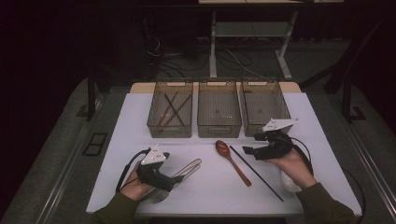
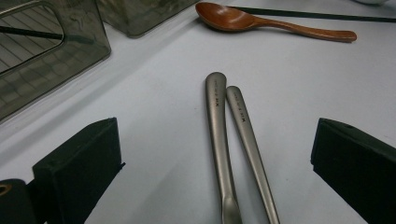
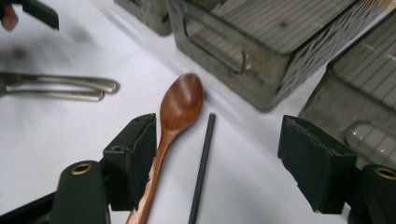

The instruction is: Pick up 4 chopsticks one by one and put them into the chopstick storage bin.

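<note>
Low in the high view, our left gripper [image 1: 175, 179] rests with fingers apart around two metal handles [image 2: 231, 140]. Right of centre, our right gripper [image 1: 250, 150], fingers apart, seemingly hovers over the wooden spoon [image 1: 232, 161] and black chopstick [image 1: 256, 173] on the worktop [image 1: 210, 186]; three baskets [image 1: 219, 114] stand above.

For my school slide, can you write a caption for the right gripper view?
Open hand-held gripper over a wooden spoon and a black chopstick, beside see-through bins.

Dim room; grey floor [image 1: 56, 154]; white-legged desk [image 1: 252, 32] behind, cables [image 1: 233, 60] beneath.
</note>
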{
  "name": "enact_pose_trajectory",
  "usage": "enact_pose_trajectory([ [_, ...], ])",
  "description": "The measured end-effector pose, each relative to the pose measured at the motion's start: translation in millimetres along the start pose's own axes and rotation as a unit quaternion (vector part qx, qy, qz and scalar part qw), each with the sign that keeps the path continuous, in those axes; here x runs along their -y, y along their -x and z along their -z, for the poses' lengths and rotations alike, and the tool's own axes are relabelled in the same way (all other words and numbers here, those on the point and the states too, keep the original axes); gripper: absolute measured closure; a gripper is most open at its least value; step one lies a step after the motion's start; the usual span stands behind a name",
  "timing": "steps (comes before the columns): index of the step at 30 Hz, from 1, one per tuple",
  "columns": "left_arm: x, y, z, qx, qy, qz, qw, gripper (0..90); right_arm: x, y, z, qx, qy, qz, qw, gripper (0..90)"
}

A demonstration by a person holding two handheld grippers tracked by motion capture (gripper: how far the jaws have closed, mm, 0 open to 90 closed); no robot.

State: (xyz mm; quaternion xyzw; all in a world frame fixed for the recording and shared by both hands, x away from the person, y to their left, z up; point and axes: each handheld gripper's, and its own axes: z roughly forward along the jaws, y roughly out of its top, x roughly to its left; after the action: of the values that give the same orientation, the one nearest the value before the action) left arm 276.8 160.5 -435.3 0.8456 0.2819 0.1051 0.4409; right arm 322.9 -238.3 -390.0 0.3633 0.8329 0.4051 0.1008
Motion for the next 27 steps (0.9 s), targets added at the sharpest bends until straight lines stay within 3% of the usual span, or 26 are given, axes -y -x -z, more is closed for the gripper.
enact_pose_trajectory([
  [7,0.0,0.6,-0.4,0.002,0.000,-0.001,1.0000,0.7,17.0,-5.9,2.3,-0.009,-0.018,-0.001,0.9998,31.7],
  [15,-0.2,1.0,-0.3,0.002,0.000,-0.002,1.0000,0.7,37.8,-10.6,8.6,-0.008,-0.040,0.002,0.9992,42.2],
  [27,-1.0,1.5,0.6,0.003,0.002,-0.004,1.0000,0.7,46.5,-11.9,-2.3,-0.005,-0.072,0.007,0.9974,66.0],
])
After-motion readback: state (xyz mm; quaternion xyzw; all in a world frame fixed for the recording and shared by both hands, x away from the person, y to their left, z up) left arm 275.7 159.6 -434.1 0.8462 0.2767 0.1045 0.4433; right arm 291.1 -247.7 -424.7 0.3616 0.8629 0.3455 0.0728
